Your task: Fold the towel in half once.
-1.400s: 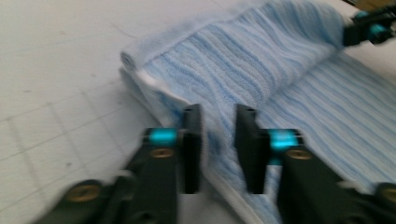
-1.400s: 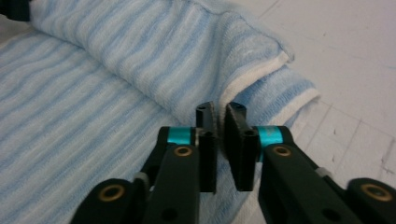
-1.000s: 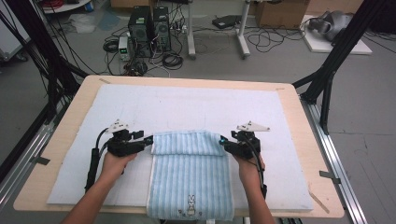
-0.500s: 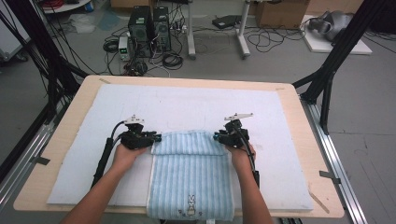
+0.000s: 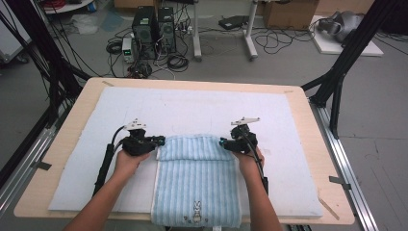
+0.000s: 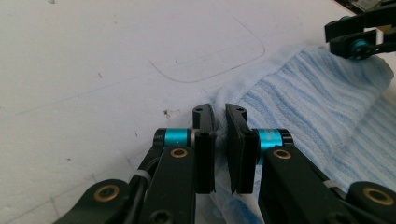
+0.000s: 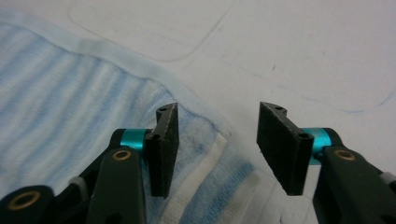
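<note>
A light blue striped towel (image 5: 197,183) with a small rabbit motif lies on the white mat, its near end hanging over the table's front edge. My left gripper (image 5: 161,142) is at the towel's far left corner. Its jaws (image 6: 219,112) have just been closing and now pinch the towel's edge (image 6: 303,102). At the far right corner, my right gripper (image 5: 222,142) has just been opening. It (image 7: 217,109) stands open, one pad resting over the towel's hem (image 7: 70,93), the other above the bare mat. The right gripper (image 6: 357,35) also shows across the towel in the left gripper view.
A white mat (image 5: 192,106) covers most of the wooden table (image 5: 315,144). Black frame struts rise at the left and right of the table. On the floor behind it are computer cases and cables.
The right gripper has slid inward along the mat to the towel's far right corner. The left gripper has edged in onto the far left corner, and its jaws have drawn together.
</note>
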### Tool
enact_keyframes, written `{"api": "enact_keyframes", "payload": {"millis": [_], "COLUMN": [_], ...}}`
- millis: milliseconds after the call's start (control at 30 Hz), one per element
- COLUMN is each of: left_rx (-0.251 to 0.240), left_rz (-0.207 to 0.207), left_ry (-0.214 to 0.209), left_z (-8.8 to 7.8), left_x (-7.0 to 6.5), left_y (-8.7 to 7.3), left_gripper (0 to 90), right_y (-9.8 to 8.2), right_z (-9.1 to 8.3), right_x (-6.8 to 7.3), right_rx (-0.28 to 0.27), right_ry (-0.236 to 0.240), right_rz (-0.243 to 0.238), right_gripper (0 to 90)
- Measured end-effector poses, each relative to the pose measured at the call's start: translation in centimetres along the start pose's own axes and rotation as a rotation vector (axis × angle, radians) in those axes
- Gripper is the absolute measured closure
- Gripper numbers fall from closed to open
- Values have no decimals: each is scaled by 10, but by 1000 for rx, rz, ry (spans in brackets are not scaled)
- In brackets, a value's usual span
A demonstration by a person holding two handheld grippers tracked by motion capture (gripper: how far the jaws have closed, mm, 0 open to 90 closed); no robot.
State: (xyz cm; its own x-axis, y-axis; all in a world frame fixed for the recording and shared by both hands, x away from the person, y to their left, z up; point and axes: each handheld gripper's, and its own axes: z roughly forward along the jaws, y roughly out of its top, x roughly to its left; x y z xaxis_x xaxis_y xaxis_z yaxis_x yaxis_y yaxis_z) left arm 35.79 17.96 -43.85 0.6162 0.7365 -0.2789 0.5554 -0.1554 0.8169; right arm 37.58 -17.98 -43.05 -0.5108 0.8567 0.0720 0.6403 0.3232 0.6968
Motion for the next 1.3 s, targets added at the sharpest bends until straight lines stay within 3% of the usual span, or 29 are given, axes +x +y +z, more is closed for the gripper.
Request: {"api": "enact_keyframes", "payload": {"millis": [67,167,233,400,567,800,967,1100,1300], "left_rx": [1,-2,-14,-47,-69,-98,-100,-121,-108], "left_rz": [1,2,-2,5,19,-1,-7,-42,-24], "left_ry": [2,2,-8,-26,-50,-76,-101,-143,-185], "left_z": [0,-1,-4,-10,-18,-24,-32,-39,-47], "left_x": [0,-1,-1,-8,-13,-16,-16,-19,-33], "left_y": [-1,-1,0,1,2,-5,-9,-18,-33], "left_gripper": [819,820,820,819,820,821,821,824,823], "right_y": [0,1,2,1,-6,-18,-22,-36,-60], "right_z": [8,8,5,-12,-34,-47,-57,-72,-85], "right_x": [1,5,6,4,6,1,9,14,20], "right_rx": [28,17,7,-72,-157,-174,-201,-225,-212], "right_ry": [12,21,11,-8,12,24,62,98,127], "right_rz": [-6,-69,-107,-98,-104,-87,-102,-101,-108], "right_gripper": [540,748,818,832,832,834,834,834,832]}}
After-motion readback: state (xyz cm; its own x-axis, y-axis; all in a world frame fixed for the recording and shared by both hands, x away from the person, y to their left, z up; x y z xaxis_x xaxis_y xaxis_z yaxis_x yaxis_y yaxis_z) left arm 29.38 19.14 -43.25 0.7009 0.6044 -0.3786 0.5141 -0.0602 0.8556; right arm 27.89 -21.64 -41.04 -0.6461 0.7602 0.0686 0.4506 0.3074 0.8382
